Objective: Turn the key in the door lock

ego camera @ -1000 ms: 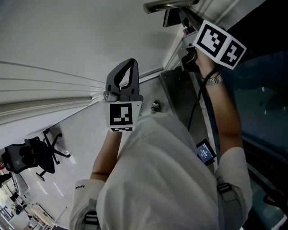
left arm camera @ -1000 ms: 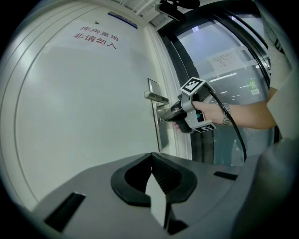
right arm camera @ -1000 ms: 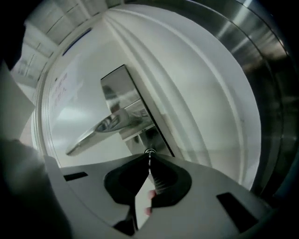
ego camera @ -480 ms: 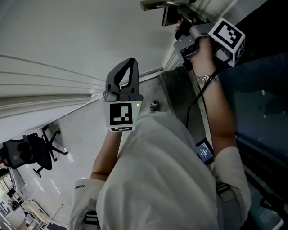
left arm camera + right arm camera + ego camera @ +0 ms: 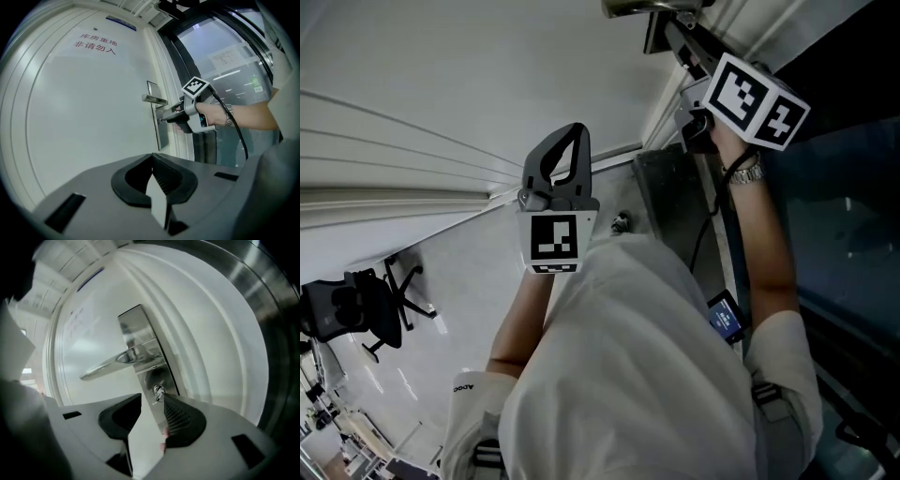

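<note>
A steel lock plate (image 5: pixel 140 341) with a lever handle (image 5: pixel 112 364) is fixed on the white door (image 5: pixel 84 108). A small silver key (image 5: pixel 158 392) sticks out of the cylinder below the handle. My right gripper (image 5: pixel 153 397) is open; its jaws have just been opening. The key stands between the tips, close to the right fingertip (image 5: pixel 168 401), with no pad pressing on it. In the left gripper view the right gripper (image 5: pixel 165 120) points level at the lock. My left gripper (image 5: pixel 152 158) is shut on nothing, held back from the door, and appears in the head view as the left gripper (image 5: pixel 575 131).
Dark glass panels (image 5: pixel 225 61) stand right of the door frame. A red notice (image 5: pixel 96 42) is printed high on the door. An office chair (image 5: pixel 356 314) stands on the floor at the left. A cable (image 5: pixel 234 131) hangs from the right gripper.
The right hand's marker cube was rolled over half a second ago and has rolled back to its earlier tilt. The left gripper has stayed in place.
</note>
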### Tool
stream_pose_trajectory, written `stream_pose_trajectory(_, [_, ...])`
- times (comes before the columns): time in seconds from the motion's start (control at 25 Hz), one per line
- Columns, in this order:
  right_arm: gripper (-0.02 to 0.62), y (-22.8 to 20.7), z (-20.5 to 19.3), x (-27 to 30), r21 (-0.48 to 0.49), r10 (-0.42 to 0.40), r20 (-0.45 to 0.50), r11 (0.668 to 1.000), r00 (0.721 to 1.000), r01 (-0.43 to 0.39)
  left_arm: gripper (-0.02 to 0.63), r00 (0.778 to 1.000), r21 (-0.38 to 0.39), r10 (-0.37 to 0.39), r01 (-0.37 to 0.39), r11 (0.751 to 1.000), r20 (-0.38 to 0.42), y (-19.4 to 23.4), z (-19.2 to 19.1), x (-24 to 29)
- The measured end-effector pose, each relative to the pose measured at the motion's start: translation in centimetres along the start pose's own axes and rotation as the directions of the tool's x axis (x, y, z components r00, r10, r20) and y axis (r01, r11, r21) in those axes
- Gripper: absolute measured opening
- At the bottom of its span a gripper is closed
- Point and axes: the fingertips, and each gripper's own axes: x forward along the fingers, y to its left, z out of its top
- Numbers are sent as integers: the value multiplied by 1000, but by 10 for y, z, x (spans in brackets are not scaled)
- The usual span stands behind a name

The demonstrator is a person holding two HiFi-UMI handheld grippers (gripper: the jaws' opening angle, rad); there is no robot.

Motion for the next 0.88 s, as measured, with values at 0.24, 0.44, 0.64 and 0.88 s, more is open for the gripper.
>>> stream_pose_trajectory(0.24, [144,6,-2,-8,-740,-204,67,646,977,185,10,1000,4,-8,8,1000,10,2,4,0])
stream_pose_trajectory(0.44, [144,3,-7,-1,-966,-281,131,181,951,186,10,1000,-1,-7,7,1000,9,3,2,1])
stream_pose_trajectory(0.64, [141,6,-10,8,-980,-284,187,-113,940,161,9,1000,-7,2,-2,1000,6,4,0,2])
stream_pose_trajectory(0.88, [95,5,-5,12,-977,-300,190,37,935,210,9,1000,-16,22,-22,1000,0,11,1,5])
